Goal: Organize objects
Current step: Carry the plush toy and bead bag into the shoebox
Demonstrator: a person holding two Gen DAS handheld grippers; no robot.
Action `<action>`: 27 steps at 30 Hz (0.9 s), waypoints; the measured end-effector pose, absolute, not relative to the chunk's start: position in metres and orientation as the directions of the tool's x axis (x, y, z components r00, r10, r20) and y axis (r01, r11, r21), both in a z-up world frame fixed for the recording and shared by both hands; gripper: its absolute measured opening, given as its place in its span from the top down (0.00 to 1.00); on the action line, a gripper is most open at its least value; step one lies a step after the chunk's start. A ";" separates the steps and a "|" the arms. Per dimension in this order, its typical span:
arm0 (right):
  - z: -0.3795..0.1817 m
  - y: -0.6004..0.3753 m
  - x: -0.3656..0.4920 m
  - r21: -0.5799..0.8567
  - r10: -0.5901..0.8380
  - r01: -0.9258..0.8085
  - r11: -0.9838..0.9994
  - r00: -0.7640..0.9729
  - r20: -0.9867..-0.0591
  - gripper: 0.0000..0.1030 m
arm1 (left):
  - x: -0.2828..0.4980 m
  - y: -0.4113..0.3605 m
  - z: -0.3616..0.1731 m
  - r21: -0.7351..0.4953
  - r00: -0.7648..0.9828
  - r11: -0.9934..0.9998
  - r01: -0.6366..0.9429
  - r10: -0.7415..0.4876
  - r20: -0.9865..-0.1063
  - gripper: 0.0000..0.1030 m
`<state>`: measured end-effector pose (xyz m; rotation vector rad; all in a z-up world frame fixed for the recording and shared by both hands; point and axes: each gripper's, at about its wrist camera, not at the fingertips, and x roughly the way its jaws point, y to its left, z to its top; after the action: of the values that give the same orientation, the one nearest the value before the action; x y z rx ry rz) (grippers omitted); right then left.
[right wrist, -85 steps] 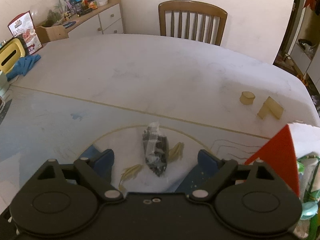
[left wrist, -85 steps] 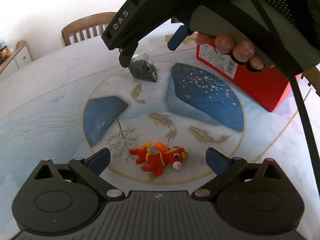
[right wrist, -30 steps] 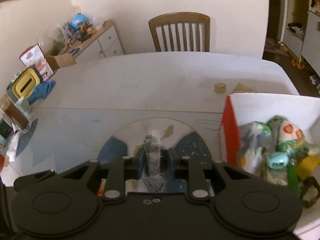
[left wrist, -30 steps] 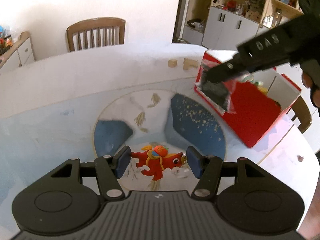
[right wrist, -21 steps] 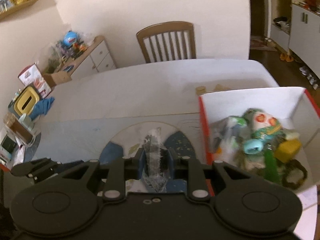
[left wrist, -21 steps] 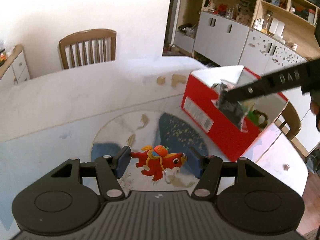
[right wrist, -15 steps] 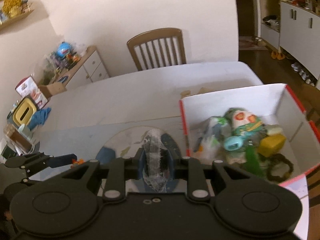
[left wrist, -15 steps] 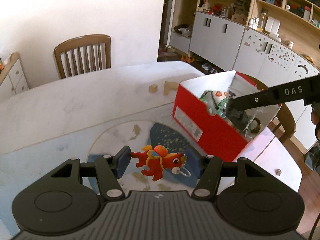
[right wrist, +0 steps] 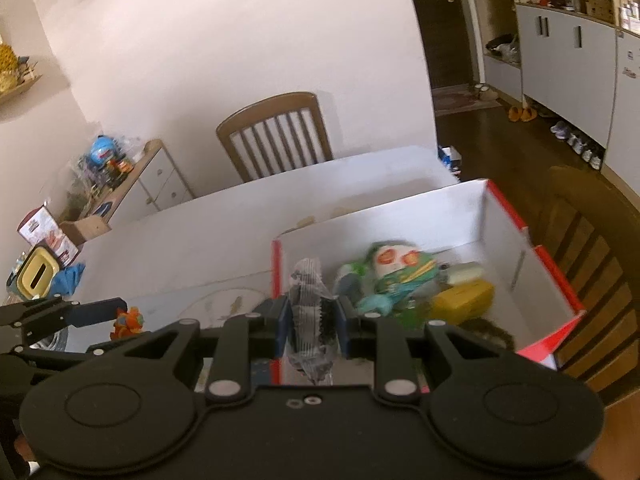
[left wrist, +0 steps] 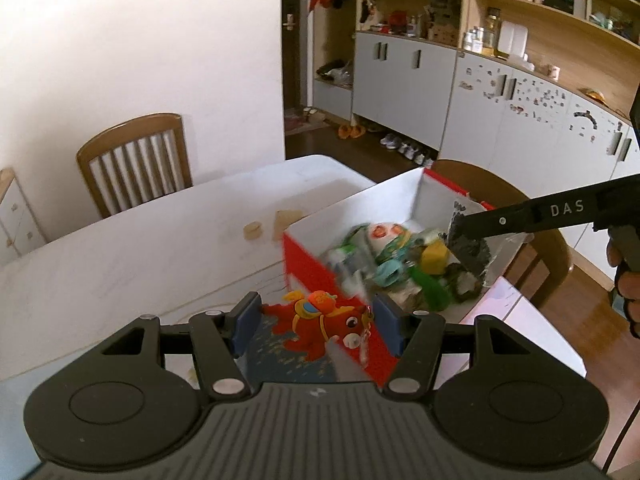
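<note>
On the table [left wrist: 132, 248] my landmark is the red box [right wrist: 556, 280], open-topped, white inside and heaped with toys [right wrist: 404, 276]. Beyond the box, at the table's far edge, I see a chair [right wrist: 276, 136]; a second chair [right wrist: 592, 264] stands just past the box's right wall. My right gripper [right wrist: 312, 322] hangs over the box's near left corner, clamped on a small clear bag [right wrist: 310, 312] of dark pieces. Left of the box, my left gripper [left wrist: 314, 324] is closed on a red horse toy [left wrist: 320, 326], held up in front of the box's red side.
</note>
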<state>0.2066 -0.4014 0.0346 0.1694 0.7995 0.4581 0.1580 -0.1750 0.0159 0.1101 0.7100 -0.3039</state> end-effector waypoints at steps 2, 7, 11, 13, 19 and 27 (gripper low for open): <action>0.033 -0.414 0.210 0.318 0.452 -0.322 0.892 0.612 -0.649 0.78 | 0.164 -0.187 0.016 -0.004 0.711 0.948 0.319 -0.242 -0.660 0.41; 0.030 -0.443 0.221 0.322 0.441 -0.302 0.897 0.624 -0.645 0.78 | 0.178 -0.217 0.016 -0.010 0.693 0.942 0.335 -0.253 -0.675 0.41; 0.027 -0.465 0.230 0.324 0.434 -0.289 0.901 0.632 -0.642 0.78 | 0.188 -0.241 0.012 -0.007 0.676 0.936 0.351 -0.259 -0.690 0.41; 0.025 -0.475 0.235 0.327 0.431 -0.282 0.902 0.635 -0.641 0.78 | 0.192 -0.255 0.010 0.004 0.672 0.934 0.356 -0.252 -0.697 0.41; 0.014 -0.497 0.256 0.338 0.430 -0.268 0.902 0.632 -0.645 0.78 | 0.210 -0.292 -0.005 0.018 0.640 0.926 0.376 -0.246 -0.728 0.41; -0.001 -0.502 0.290 0.337 0.440 -0.283 0.898 0.602 -0.666 0.78 | 0.240 -0.321 -0.036 0.024 0.577 0.931 0.365 -0.206 -0.791 0.41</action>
<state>0.2903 -0.5017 -0.0012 0.2051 0.8247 0.4218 0.2399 -0.3214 -0.0360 0.1918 0.8969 -0.3361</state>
